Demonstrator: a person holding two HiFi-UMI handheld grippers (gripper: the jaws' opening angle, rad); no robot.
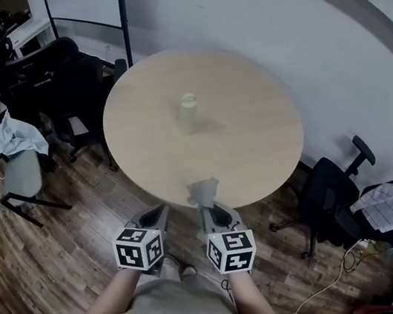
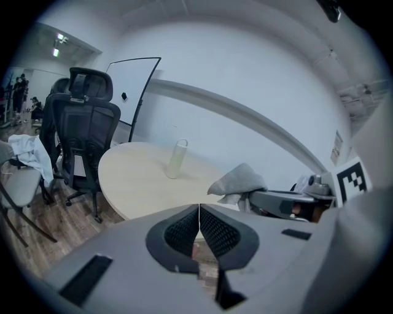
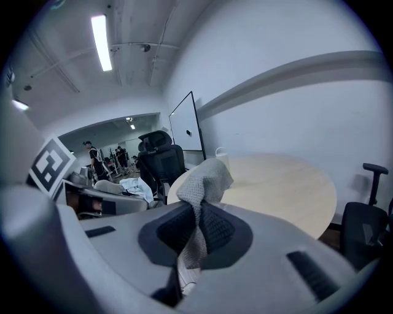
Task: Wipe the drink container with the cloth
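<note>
- On the round pale wooden desk (image 1: pixel 245 138), near its middle, a tall pale translucent drink container (image 1: pixel 187 112) stands upright.
- Grey woven cloth (image 1: pixel 204 190): pinched between the right gripper (image 1: pixel 208 209) jaws at the desk's near edge, well apart from the container.
- Left gripper (image 1: pixel 158 213): jaws pressed together, nothing between them.
</note>
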